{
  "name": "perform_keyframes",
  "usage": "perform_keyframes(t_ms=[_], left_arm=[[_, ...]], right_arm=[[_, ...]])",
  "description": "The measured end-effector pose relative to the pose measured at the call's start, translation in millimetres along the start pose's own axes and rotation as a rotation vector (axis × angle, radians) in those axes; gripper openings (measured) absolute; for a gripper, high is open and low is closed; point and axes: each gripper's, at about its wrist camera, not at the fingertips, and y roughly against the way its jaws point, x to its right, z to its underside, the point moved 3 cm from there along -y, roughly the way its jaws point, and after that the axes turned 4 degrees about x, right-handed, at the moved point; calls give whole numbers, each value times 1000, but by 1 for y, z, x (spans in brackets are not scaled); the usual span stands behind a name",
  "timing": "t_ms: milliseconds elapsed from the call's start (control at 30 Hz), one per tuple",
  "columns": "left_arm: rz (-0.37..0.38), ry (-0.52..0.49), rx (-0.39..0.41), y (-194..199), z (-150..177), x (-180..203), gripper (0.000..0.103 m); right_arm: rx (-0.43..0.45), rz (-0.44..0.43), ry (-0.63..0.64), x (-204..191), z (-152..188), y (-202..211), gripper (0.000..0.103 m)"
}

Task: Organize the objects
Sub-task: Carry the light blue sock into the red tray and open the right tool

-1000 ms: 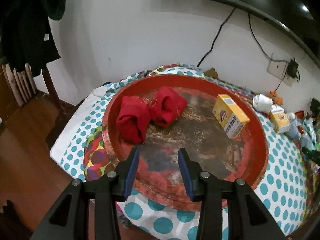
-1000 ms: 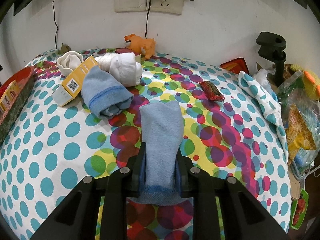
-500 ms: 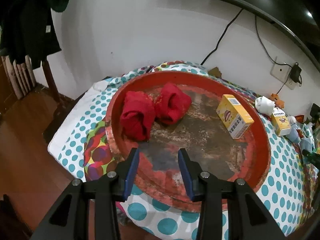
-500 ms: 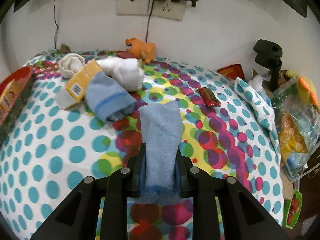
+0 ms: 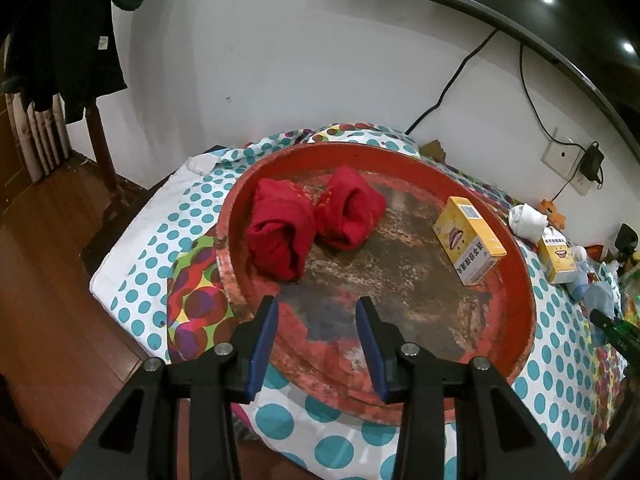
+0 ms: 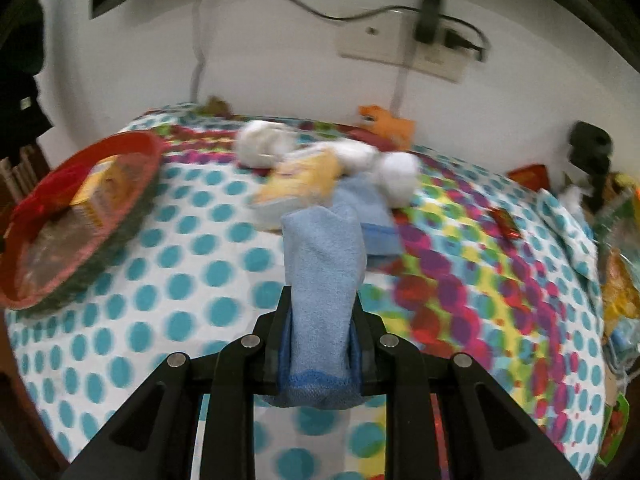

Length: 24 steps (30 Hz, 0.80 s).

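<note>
My right gripper (image 6: pixel 322 300) is shut on a light blue sock (image 6: pixel 324 264), which sticks up between its fingers, lifted off the dotted cloth. A second blue sock (image 6: pixel 374 216) lies behind it beside white socks (image 6: pixel 396 176) and a yellow box (image 6: pixel 300 180). The round red tray (image 5: pixel 516 280) holds two rolled red socks (image 5: pixel 280 236) and a yellow box (image 5: pixel 470 244); it shows at the left in the right wrist view as the tray (image 6: pixel 120 216). My left gripper (image 5: pixel 318 320) hangs open over the tray's near rim, with nothing between its blue pads.
An orange toy (image 6: pixel 386 124) sits by the wall under a socket with plugs (image 6: pixel 432 40). A red wrapper (image 6: pixel 506 222) and bags of clutter (image 6: pixel 616 256) lie on the right. A wooden floor (image 5: pixel 48 280) and dark hanging clothes (image 5: pixel 60 32) are left of the table.
My right gripper has lifted the blue sock and swung left, so the red tray has come into its view. The left gripper has hardly moved.
</note>
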Motion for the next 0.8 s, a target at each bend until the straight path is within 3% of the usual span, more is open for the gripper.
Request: perform_keyframes(t_ms=[300,800], left_arm=[[-19,-13,-2,-1,0,1,41],[-19,-4,4,-1,-2,-2,41]], right_arm=[[21,-159,66,-110,-28,-20,21],[27,-351,185,-220,-49,-7,21]])
